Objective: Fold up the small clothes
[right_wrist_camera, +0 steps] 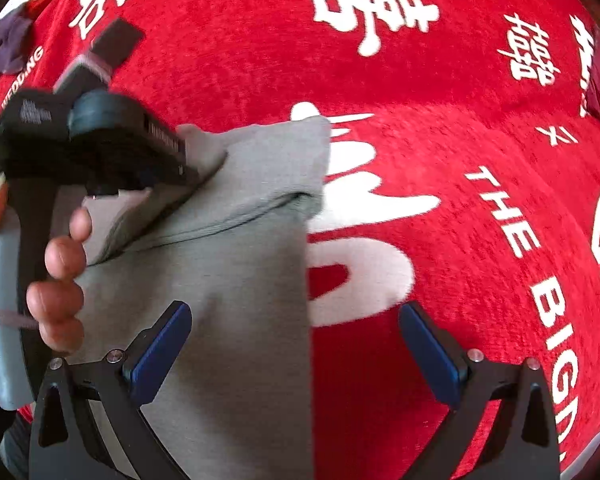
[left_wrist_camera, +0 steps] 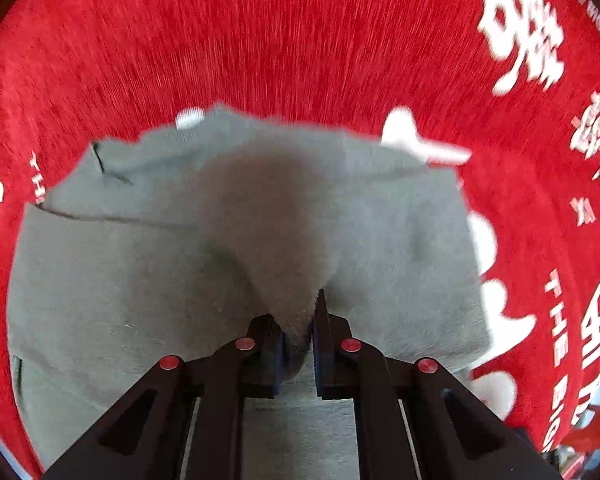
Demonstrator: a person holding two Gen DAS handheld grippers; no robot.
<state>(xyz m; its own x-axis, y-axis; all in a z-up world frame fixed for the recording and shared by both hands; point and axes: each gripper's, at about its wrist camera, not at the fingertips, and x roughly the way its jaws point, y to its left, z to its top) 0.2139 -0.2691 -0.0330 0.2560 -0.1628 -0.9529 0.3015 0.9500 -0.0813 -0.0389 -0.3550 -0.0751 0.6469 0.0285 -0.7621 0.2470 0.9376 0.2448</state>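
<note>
While blur hides detail, left gripper [left_wrist_camera: 298, 334] apparently clenched on gray garment [left_wrist_camera: 160, 272]; right gripper [right_wrist_camera: 296, 344] released above red blanket [right_wrist_camera: 460, 128].

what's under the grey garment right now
The grey garment lies on a red cloth with white lettering, which shows all around it. Whatever sits directly beneath the garment is covered, so nothing else can be confirmed there.

You see a grey, matt knit-cloth garment [left_wrist_camera: 148, 264], soft and faintly fuzzy, lying on a red plush cloth cover [left_wrist_camera: 260, 40] with white printed lettering and a brushed nap. Your left claw [left_wrist_camera: 298, 334] is matt black plastic with glossy red rivet heads; your right claw [right_wrist_camera: 296, 354] carries smooth blue pads.
</note>
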